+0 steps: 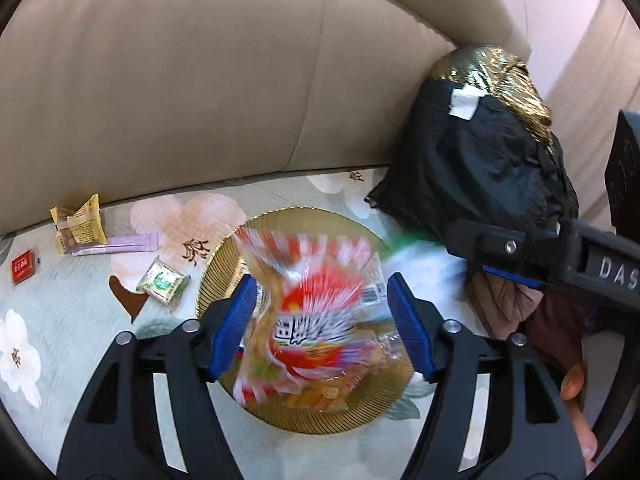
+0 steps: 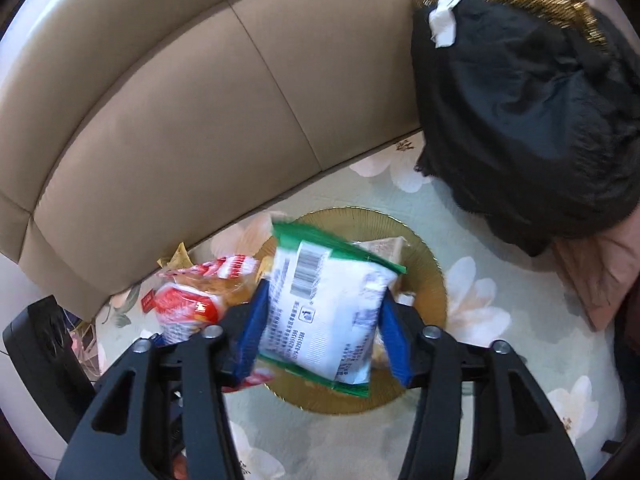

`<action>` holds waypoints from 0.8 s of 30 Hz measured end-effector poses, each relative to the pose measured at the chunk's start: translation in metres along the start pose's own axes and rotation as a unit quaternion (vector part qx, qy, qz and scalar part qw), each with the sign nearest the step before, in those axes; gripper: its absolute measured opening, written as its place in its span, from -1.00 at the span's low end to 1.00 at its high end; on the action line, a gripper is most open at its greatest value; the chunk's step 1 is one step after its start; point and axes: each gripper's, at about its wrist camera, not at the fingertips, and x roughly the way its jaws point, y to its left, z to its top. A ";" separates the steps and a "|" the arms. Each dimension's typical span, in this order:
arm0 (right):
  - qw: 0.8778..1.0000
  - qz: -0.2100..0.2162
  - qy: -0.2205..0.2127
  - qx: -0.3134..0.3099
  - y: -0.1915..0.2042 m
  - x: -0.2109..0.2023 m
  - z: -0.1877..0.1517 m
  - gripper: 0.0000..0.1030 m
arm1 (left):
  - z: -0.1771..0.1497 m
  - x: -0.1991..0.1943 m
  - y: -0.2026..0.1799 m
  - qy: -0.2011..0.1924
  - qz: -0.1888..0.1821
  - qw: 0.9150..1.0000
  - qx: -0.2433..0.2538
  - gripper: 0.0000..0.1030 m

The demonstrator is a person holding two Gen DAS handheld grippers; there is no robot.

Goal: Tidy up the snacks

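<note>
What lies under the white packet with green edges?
Beneath the white packet is the gold plate, its ribbed rim showing around it. A tan wrapped snack peeks out behind; the plate's centre is covered.

Left gripper and right gripper angled downward, blue-padded jaws parted, nothing clamped.

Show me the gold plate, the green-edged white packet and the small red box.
Gold plate [image 1: 320, 420], left wrist view, ribbed near rim.
White packet [image 2: 320, 312], right wrist view, middle of its printed back.
Red box [image 1: 24, 270], left wrist view, top face.
</note>
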 end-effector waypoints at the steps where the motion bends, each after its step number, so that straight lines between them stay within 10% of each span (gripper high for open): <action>1: 1.000 0.006 0.004 0.003 -0.002 0.007 0.004 0.47 | 0.001 0.000 0.004 0.000 0.003 1.000 0.001 0.32; 12: 0.998 0.052 0.033 0.024 -0.007 0.016 -0.037 0.46 | -0.030 -0.084 0.086 -0.011 0.048 0.999 -0.003 0.40; 24: 0.987 0.091 0.014 -0.135 0.128 -0.006 -0.144 0.65 | -0.111 -0.192 0.184 -0.057 0.093 0.991 -0.071 0.58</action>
